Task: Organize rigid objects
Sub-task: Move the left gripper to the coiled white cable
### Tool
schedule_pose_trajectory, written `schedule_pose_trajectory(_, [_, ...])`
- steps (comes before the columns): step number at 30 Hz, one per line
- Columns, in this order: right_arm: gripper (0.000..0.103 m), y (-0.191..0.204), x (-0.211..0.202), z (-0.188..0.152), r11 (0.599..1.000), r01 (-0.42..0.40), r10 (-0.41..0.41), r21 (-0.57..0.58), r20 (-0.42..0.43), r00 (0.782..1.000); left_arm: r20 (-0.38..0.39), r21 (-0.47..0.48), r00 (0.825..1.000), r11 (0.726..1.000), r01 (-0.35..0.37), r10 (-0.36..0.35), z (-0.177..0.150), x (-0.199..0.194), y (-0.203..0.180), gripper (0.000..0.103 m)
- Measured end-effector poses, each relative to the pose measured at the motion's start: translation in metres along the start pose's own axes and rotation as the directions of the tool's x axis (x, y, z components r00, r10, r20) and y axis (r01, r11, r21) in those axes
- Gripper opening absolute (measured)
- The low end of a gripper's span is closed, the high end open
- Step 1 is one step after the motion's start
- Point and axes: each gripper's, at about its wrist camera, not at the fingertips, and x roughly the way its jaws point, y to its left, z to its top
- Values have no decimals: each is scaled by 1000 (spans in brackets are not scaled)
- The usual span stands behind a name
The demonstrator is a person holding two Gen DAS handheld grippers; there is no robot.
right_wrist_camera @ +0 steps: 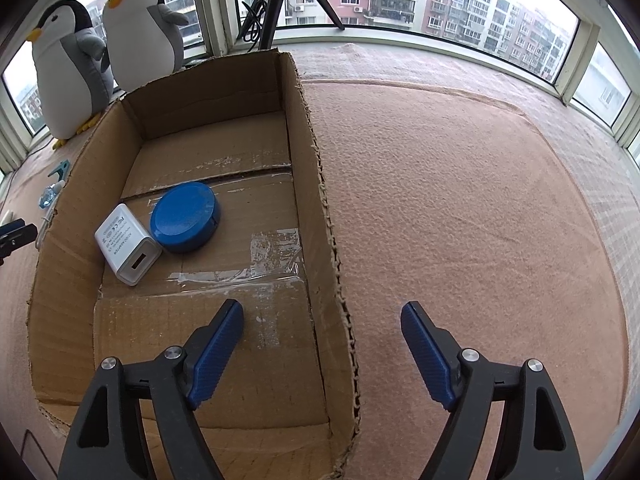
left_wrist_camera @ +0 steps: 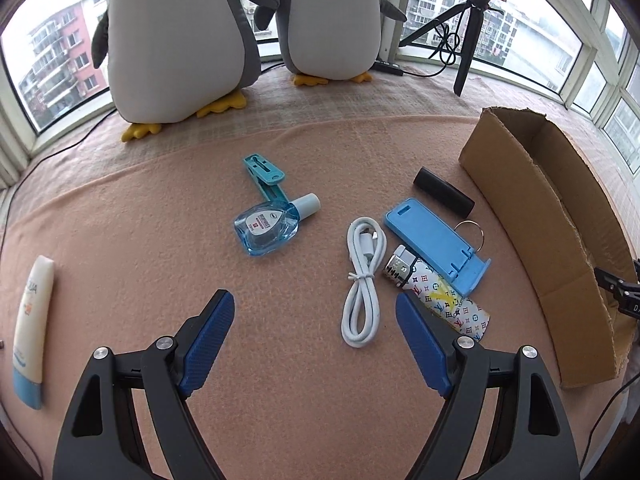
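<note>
In the left wrist view my left gripper (left_wrist_camera: 315, 300) stands open over the pink blanket with nothing between its fingers. Just beyond it lie a coiled white cable (left_wrist_camera: 362, 280), a patterned lighter (left_wrist_camera: 440, 300), a blue phone stand (left_wrist_camera: 436, 244), a black cylinder (left_wrist_camera: 443, 197), a clear blue bottle (left_wrist_camera: 268, 228) and a teal clip (left_wrist_camera: 264, 176). In the right wrist view my right gripper (right_wrist_camera: 322, 314) is open above the near right wall of the cardboard box (right_wrist_camera: 320, 184). Inside the box rest a white charger (right_wrist_camera: 126, 244) and a round blue case (right_wrist_camera: 185, 217).
Two plush penguins (left_wrist_camera: 180, 40) stand at the window side. A white tube (left_wrist_camera: 30, 328) lies at the far left of the blanket. A black tripod (left_wrist_camera: 464, 32) with a cable stands behind the cardboard box (left_wrist_camera: 560, 232). Pink blanket (right_wrist_camera: 460, 200) stretches right of the box.
</note>
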Motion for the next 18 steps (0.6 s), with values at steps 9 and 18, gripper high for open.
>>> schedule_pose_trajectory(9, [79, -3, 2, 1, 1000, -11, 11, 14, 1, 1000, 8, 10, 1000, 1000, -23, 23, 6, 6, -2, 69])
schedule_pose_trajectory(18, [79, -1, 2, 2, 1000, -7, 7, 9, 0, 1000, 2, 39, 1000, 999, -12, 12, 9, 11, -12, 47])
